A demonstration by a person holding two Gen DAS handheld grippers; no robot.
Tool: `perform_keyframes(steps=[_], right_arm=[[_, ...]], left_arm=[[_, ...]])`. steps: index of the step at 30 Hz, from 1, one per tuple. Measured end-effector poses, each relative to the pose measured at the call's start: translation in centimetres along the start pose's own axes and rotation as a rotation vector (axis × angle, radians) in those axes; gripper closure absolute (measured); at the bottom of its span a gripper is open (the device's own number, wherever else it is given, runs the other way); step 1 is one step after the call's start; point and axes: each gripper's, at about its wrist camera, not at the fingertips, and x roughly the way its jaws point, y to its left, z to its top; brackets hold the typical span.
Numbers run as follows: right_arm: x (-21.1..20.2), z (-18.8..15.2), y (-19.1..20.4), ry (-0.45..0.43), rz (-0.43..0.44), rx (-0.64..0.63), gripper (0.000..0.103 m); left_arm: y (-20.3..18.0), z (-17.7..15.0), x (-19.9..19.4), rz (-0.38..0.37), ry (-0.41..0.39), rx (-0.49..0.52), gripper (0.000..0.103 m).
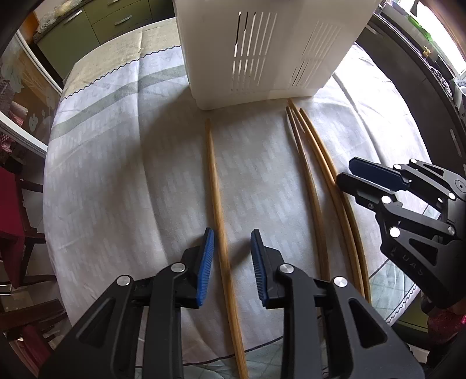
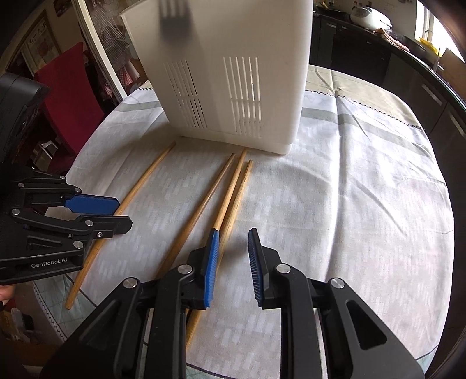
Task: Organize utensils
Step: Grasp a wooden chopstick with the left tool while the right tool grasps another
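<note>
Right wrist: fork (image 2: 174, 20) shows dimly inside white holder (image 2: 233, 73).

Bare tabletop (image 2: 364, 204) is seen right of the three grouped chopsticks (image 2: 230, 192). The far side is blocked by the white slotted holder (image 2: 233, 87). A passable strip is left between the lone chopstick (image 1: 217, 204) and that group.

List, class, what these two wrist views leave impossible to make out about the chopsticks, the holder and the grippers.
- White utensil holder: its top and inside are cut off by the upper edge in both views.
- Single chopstick: near end runs off the bottom edge, left view.
- Three chopsticks: near ends hidden under the right gripper.
- Left gripper: contact with the tablecloth unclear.
</note>
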Motion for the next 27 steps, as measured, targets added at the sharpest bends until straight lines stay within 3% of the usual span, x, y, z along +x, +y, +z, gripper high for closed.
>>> perform_keyframes(steps=[3, 13, 21, 27], right_arm=[[-0.5, -0.4, -0.8, -0.007, -0.032, 0.007, 0.082], [-0.4, -0.6, -0.9, -0.008, 0.027, 0.022, 0.082], [-1.9, -0.8, -3.3, -0.032, -0.015, 0.078, 0.083], [-0.7, -0.4, -2.1, 0.014, -0.016, 0.053, 0.083]], left_arm=[[-0.1, -0.1, 0.0, -0.01, 0.0, -0.003, 0.078], [0.2, 0.0, -0.2, -0.015, 0.001, 0.0, 0.078], [0.6, -0.1, -0.2, -0.026, 0.0, -0.002, 0.078], [0.8, 0.1, -0.2, -0.03, 0.01, -0.017, 0.078]])
